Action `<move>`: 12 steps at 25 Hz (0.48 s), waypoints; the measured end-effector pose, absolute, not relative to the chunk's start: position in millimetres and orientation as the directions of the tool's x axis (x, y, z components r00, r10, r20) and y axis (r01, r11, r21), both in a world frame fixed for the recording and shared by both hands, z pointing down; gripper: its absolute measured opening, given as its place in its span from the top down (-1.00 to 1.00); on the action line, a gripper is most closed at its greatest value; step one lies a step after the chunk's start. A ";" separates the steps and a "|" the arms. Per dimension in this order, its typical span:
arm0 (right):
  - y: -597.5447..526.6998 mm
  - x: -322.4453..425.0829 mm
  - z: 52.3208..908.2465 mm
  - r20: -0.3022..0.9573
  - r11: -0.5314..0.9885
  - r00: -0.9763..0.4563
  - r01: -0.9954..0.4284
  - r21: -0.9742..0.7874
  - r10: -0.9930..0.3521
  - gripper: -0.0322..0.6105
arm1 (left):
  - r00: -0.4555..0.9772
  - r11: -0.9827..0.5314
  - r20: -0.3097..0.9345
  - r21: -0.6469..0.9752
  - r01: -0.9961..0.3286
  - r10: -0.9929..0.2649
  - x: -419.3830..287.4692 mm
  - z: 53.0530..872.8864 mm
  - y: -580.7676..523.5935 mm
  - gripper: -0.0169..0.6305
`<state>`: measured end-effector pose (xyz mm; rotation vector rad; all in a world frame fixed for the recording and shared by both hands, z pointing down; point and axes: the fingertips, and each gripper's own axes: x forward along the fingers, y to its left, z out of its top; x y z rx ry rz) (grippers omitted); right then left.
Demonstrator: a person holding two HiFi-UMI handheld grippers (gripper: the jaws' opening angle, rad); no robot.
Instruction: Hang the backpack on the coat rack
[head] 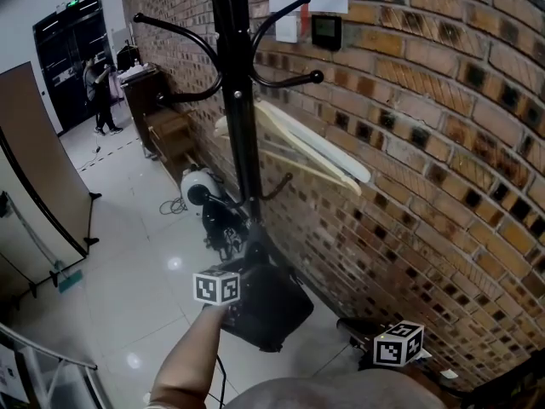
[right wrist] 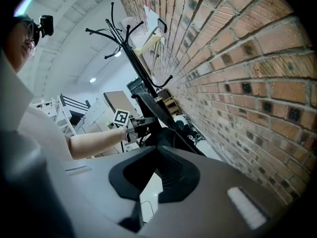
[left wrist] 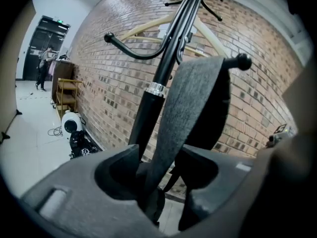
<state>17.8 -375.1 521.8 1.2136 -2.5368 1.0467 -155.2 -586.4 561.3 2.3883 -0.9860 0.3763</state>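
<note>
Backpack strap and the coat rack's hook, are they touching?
Touching. The left gripper view shows the strap draped over the hook, hanging down both sides.

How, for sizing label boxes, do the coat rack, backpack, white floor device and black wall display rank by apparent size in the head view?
1. coat rack
2. backpack
3. white floor device and black wall display: about alike, at different distances, so unranked.

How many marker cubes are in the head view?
2. One marker cube bottom centre, in front of the backpack; a second marker cube bottom right, by the brick wall.
</note>
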 end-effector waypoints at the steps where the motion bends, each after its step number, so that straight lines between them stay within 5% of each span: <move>1: -373.0 17.8 522.8 0.403 0.433 -0.666 -0.729 -0.530 -0.628 0.90 | 0.706 -0.598 0.420 0.378 -0.707 -0.570 -157.4 555.7 -582.3 0.27; 5: -364.1 16.0 520.3 0.400 0.441 -0.676 -0.720 -0.536 -0.619 0.90 | 0.745 -0.615 0.359 0.421 -0.667 -0.562 -169.3 529.9 -544.6 0.29; 12: -328.7 14.2 507.6 0.384 0.490 -0.704 -0.700 -0.520 -0.598 0.90 | 0.780 -0.670 0.178 0.422 -0.611 -0.600 -169.8 459.2 -448.4 0.94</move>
